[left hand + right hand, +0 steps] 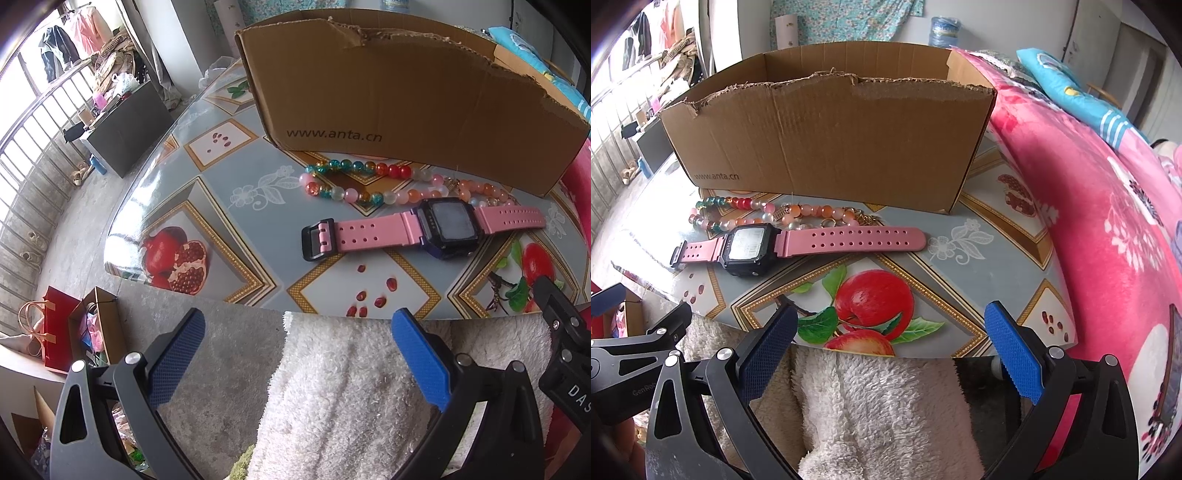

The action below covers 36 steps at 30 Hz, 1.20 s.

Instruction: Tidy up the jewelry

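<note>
Left wrist view
Gripper: left gripper (297, 334) has its blue pads spread wide with nothing between them, held off the near edge of the table (236, 184), above a white fleecy cloth (351, 387).
Watch: pink-strapped watch (424, 225) lies flat, ahead and to the right of the gripper.
Watch axis: strap runs crosswise to the fingers; buckle end points left, the black face sits right of the gripper's midline.
Beads: bead strand (369, 184) lies just beyond the watch, also crosswise, touching or nearly touching the foot of the cardboard box (406, 96).
Box: farthest ahead, open at the top.
Other gripper: the right gripper's black body shows at the right edge.

Right wrist view
Gripper: right gripper (890, 332) is likewise spread apart and empty, at the near table edge over the same cloth.
Watch: ahead and to the left (750, 251); the free strap tip reaches almost to the gripper's midline.
Beads: behind the watch (783, 214), against the box wall (827, 147).

Judgement
Nearer arm: the two look about equally placed; the buckle end suits the left, the strap tip the right.
Approach: either would likely need a wrist turn to close across the strap's narrow width.
</note>
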### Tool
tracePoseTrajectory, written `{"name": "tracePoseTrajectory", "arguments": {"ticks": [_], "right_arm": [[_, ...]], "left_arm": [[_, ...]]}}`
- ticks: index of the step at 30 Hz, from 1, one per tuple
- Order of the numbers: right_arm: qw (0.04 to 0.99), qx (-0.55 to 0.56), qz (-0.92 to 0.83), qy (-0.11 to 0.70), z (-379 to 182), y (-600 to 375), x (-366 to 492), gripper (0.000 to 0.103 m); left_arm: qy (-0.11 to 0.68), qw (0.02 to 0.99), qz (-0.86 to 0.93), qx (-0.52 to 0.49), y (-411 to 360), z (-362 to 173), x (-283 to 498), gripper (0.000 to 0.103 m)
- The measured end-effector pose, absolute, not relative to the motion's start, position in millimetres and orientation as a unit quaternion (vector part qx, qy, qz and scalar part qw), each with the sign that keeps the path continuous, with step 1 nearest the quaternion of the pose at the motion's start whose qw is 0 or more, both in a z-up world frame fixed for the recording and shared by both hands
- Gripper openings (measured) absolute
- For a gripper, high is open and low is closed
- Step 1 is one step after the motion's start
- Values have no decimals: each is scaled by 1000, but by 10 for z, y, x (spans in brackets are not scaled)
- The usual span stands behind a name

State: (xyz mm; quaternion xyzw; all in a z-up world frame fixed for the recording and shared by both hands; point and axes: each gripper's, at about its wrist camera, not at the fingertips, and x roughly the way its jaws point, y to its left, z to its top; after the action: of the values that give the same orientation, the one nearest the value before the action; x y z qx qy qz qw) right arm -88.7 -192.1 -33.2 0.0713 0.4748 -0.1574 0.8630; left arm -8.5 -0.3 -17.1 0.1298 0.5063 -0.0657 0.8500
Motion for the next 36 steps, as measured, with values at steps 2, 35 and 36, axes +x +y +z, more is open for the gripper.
{"name": "tracePoseTrajectory", "arguments": {"ticks": [2, 35, 36], "right_arm": [[863, 71, -158, 474, -331, -1921, -883, 97], [943, 22, -75, 324, -33, -2015, -1091, 97], [945, 14, -64, 320, -24, -1992, -1081, 97]], "left_arm": [[507, 850, -65, 130, 2, -188, -91, 99], [465, 871, -100, 125, 11, -23, 2, 99], [464, 870, -113, 120, 43, -14, 24, 99]]}}
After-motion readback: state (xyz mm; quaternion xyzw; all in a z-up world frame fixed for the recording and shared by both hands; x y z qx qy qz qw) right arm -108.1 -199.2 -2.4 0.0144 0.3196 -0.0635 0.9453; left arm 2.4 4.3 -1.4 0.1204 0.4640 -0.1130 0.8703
